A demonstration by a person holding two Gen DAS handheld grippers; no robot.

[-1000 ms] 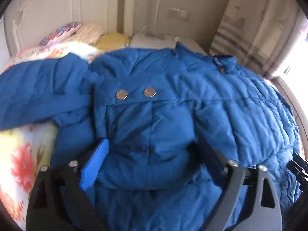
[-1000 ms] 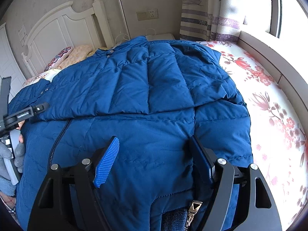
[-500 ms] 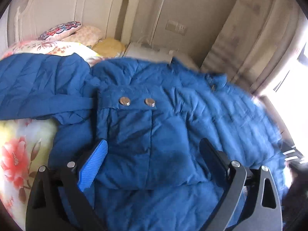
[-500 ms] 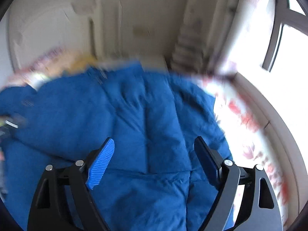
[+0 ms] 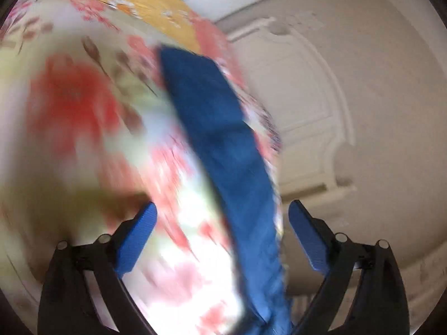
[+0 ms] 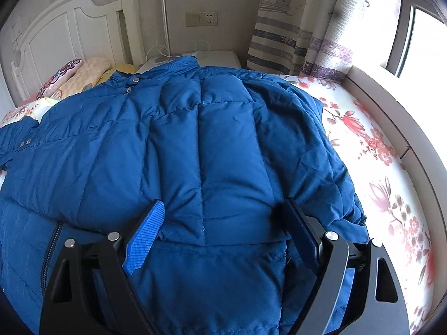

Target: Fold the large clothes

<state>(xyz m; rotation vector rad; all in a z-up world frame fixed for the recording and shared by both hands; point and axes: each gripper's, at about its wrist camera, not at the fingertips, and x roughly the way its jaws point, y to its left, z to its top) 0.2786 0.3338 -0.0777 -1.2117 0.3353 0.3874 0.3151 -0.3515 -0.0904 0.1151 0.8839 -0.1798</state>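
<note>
Left gripper [image 5: 220,220] swung off jacket [image 6: 212,150]; right gripper [image 6: 223,223] jaws wide just above it.

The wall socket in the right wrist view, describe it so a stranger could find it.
Start at the white headboard. Right of it a thin metal pole stands against the wall. The wall socket sits just beyond, beside a plain beige switch plate; only the socket has pin holes.

Blue jacket [image 6: 223,153] on white, red-flowered bedsheet [image 6: 391,173].
</note>
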